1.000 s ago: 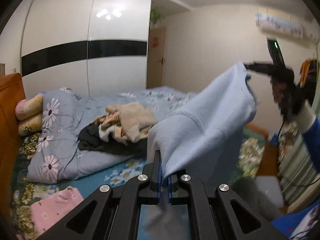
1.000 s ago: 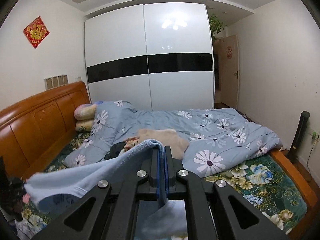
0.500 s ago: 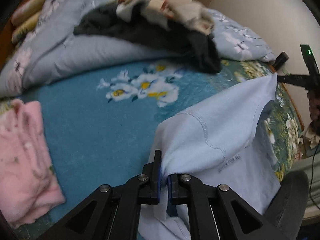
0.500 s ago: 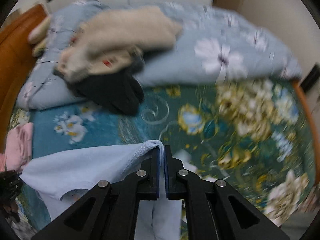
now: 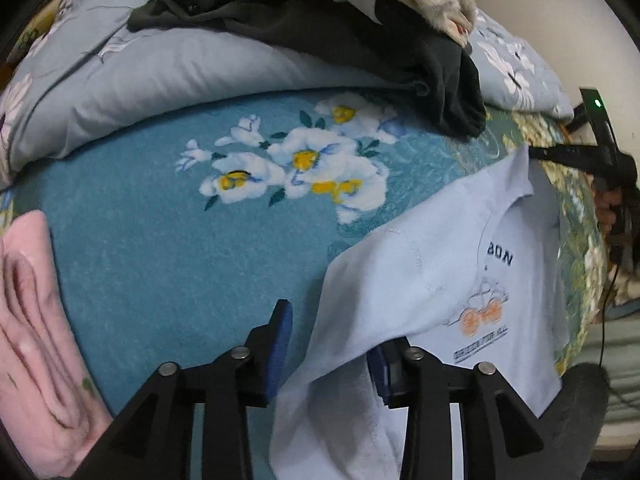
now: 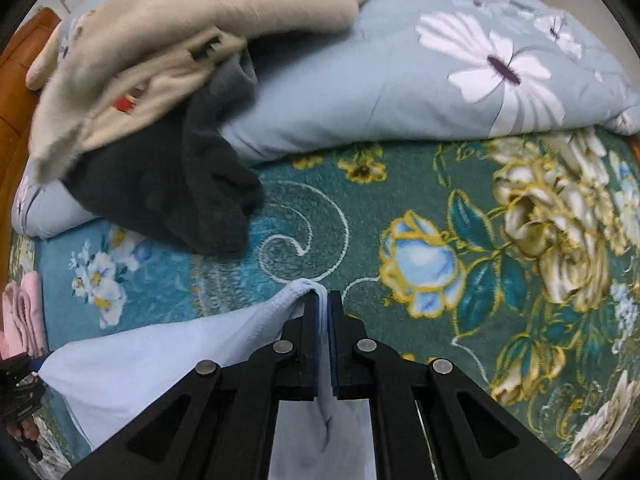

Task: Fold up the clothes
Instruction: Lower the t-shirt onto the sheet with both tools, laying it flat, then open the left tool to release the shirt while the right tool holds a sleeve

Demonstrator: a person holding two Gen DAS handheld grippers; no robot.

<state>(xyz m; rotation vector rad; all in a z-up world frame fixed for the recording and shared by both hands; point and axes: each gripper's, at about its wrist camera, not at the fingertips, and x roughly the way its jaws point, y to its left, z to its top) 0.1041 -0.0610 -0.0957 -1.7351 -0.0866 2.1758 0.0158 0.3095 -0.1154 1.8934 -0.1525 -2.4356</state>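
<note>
While right tool pinches collar | T-shirt spans toward left tool

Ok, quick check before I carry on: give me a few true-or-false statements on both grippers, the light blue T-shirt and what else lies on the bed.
1. The left gripper is clamped on the light blue T-shirt. False: its jaws stand open, with the shirt draped between them.
2. The right gripper pinches a corner of the T-shirt. True.
3. The T-shirt's print faces up. True.
4. The pink garment lies on top of the T-shirt. False: it lies apart, at the left.
5. The dark garment lies partly under the beige one. True.
</note>
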